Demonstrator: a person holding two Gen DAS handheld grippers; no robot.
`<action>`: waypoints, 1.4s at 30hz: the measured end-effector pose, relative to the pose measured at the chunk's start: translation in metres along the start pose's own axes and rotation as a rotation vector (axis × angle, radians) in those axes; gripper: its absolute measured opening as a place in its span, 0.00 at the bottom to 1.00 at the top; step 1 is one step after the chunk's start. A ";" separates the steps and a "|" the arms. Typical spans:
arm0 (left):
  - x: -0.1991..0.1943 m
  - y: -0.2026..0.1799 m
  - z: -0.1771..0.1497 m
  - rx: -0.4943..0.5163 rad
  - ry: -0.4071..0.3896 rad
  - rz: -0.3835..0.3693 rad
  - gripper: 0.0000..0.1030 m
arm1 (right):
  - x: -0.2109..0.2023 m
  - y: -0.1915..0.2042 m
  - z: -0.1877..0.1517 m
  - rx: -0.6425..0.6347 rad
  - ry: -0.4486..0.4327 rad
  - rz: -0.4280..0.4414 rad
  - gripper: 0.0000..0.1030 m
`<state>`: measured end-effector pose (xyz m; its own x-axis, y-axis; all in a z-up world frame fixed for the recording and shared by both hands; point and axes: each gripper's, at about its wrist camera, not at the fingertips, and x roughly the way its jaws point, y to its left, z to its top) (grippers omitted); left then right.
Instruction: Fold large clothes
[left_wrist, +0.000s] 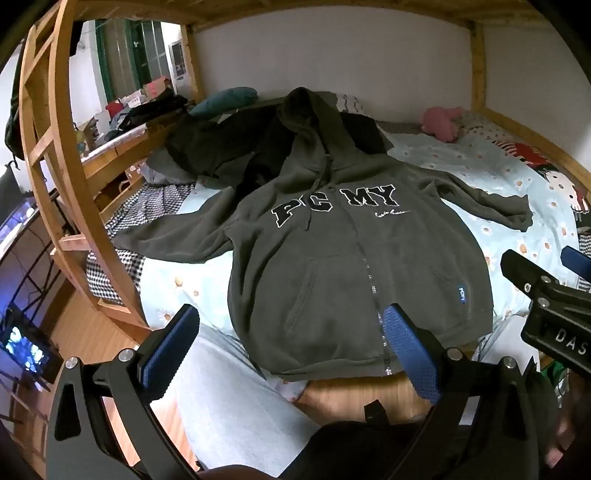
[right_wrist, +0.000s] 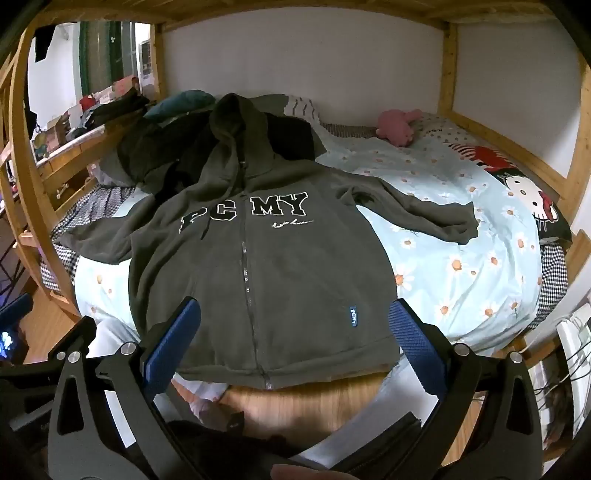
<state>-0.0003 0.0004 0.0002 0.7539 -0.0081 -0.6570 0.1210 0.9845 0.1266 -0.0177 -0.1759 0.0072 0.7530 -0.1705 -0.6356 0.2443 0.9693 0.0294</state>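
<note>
Dark olive zip hoodie (right_wrist: 258, 258) lies flat, front up, sleeves spread, apparently fully zipped.

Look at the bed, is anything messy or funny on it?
A little. The grey hoodie lies flat and zipped, but its hood rests on a heap of dark clothes at the far left, and its hem hangs over the bed's near edge. A pink plush toy lies at the back.

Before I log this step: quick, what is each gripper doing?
Left gripper: open, holding nothing, poised over the hoodie's hem.
Right gripper: open, holding nothing, also over the hem.
</note>
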 end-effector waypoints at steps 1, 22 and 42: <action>0.000 0.000 0.000 0.003 -0.004 0.005 0.95 | 0.000 0.000 0.000 -0.001 0.002 0.000 0.97; 0.001 -0.002 -0.002 0.013 0.007 0.014 0.95 | 0.001 0.003 -0.001 0.003 0.008 0.003 0.97; 0.002 -0.001 -0.001 0.016 0.013 0.015 0.94 | 0.001 0.004 -0.001 0.002 0.009 -0.001 0.97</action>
<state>0.0007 -0.0005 -0.0019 0.7475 0.0089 -0.6642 0.1201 0.9816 0.1483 -0.0165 -0.1720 0.0054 0.7472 -0.1700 -0.6424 0.2462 0.9688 0.0299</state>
